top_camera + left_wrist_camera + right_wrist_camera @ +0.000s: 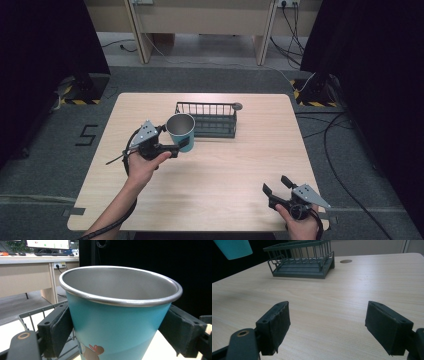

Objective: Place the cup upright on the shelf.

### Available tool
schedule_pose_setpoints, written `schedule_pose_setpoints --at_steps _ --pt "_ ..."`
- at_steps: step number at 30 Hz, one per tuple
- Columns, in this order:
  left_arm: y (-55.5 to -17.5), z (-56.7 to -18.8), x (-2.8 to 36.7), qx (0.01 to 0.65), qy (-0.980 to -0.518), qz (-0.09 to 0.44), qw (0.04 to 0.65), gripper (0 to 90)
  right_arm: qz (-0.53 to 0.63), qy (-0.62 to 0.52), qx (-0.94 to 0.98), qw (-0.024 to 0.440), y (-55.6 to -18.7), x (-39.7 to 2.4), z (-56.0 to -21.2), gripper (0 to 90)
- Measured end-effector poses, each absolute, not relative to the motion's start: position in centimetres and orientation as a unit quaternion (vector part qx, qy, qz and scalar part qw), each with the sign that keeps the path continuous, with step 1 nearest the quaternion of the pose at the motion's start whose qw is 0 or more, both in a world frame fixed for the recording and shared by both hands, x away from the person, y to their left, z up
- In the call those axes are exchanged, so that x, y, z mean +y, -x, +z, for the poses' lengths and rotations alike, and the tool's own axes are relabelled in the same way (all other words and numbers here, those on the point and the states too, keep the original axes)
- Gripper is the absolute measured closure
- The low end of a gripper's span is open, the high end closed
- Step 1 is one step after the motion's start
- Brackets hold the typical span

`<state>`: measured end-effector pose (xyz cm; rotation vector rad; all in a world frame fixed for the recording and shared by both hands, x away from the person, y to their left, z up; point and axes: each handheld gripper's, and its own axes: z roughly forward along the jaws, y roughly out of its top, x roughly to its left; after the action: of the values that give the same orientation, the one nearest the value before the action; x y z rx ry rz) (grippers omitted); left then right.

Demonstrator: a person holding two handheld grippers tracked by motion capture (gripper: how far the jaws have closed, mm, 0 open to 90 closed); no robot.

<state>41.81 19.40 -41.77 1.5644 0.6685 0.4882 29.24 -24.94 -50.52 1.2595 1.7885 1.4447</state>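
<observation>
A teal cup [182,132] with a steel rim and inside is held upright above the table, just left of the rack. My left gripper [176,146] is shut on it; in the left gripper view both black jaws press the sides of the teal cup [117,322]. The dark wire rack [210,119] stands at the table's back middle, seen from the right gripper as the rack [303,258] ahead. My right gripper [275,186] hovers near the front right edge, jaws wide open with nothing between its pads [274,326]. The cup's bottom [233,248] hangs at that view's top left.
A round grommet hole [237,106] lies by the rack's back right corner. The wooden table [225,170] has bare space across its middle and front. Cables trail on the floor to the right [330,145].
</observation>
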Motion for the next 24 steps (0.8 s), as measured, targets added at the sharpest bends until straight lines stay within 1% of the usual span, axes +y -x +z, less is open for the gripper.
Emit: schedule_pose_setpoints --at_steps 24 --pt "-43.3 -41.1 18.9 0.293 -0.687 0.221 0.627 14.9 0.533 -0.465 0.659 0.256 -29.2 -25.0 -50.6 20.7"
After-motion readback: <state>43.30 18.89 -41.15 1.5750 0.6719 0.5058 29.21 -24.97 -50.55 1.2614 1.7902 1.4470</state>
